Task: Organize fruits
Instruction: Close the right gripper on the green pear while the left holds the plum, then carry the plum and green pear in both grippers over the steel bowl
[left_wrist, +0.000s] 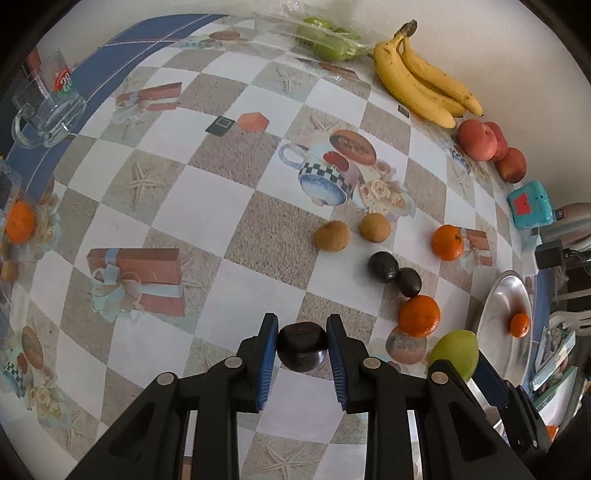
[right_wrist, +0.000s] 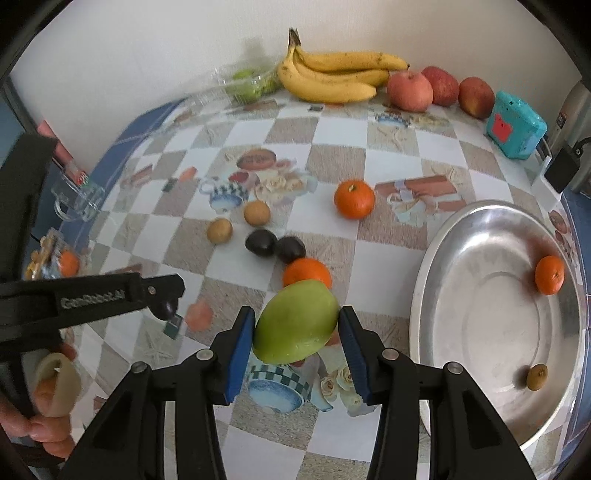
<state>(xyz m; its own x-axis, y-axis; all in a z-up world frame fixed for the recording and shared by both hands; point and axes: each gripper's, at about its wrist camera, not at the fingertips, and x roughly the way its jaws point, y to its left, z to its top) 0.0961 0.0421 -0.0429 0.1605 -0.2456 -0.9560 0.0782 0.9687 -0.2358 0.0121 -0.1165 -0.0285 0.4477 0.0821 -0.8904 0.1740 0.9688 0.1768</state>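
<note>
Steel bowl (right_wrist: 436, 280) at surface edge; left tongs (left_wrist: 302, 341) pinching plum (left_wrist: 302, 349), right tongs (right_wrist: 297, 325) clamping green mango (right_wrist: 295, 321).

**Fruit spread across a patterned tabletop**

The table (right_wrist: 325, 155) wore a checkered cloth printed with teapots, gift boxes and starfish. Along the wall lay a bunch of bananas (right_wrist: 332, 79), three red apples (right_wrist: 410, 90) side by side, and a clear packet of green fruit (right_wrist: 251, 83). A teal box (right_wrist: 515, 125) stood past the apples. Mid-table sat two brown kiwis (right_wrist: 256, 213), two dark avocados (right_wrist: 261, 242) touching each other, and two mandarins (right_wrist: 354, 198), one just beside the avocados. A glass mug (left_wrist: 51, 107) stood near the far edge. A metal bowl (right_wrist: 498, 325) rested at the right side.
</note>
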